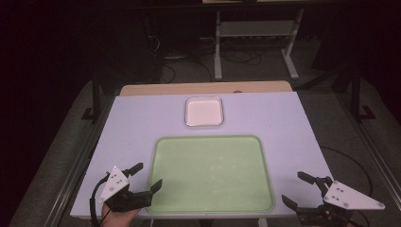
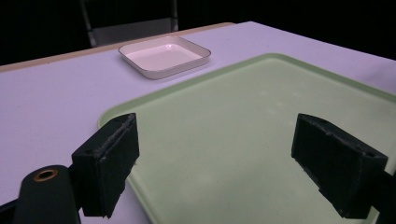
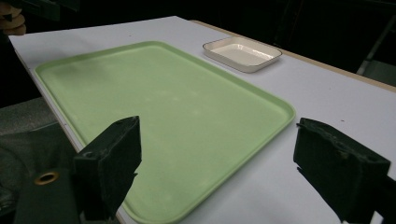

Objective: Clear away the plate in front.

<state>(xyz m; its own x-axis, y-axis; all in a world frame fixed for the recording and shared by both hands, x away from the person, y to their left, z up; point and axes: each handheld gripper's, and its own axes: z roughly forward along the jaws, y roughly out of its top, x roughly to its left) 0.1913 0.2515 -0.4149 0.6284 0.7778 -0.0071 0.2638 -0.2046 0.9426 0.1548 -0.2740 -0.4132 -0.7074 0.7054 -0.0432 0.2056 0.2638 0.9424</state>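
My left claw (image 1: 147, 176) hangs at the near left corner of the green tray (image 1: 212, 173), jaws apart and empty. My right claw (image 1: 298, 187) gapes beside the tray's near right corner. A white dish (image 1: 204, 112) sits just beyond the tray.

A pale lavender rectangular worktop (image 1: 142, 123) carries a large light-green rectangular plastic tray (image 1: 211, 172) with rounded corners near its front edge. Just beyond the tray's far edge, apart from it, sits a small square white dish (image 1: 204, 111) with a thin dark rim. The left hand-held gripper (image 1: 147, 176), black with a grey three-cornered plate on top, sits at the tray's near left corner with its jaws spread wide. The right hand-held gripper (image 1: 295, 188) sits at the worktop's near right corner, jaws likewise apart, pointing left toward the tray.
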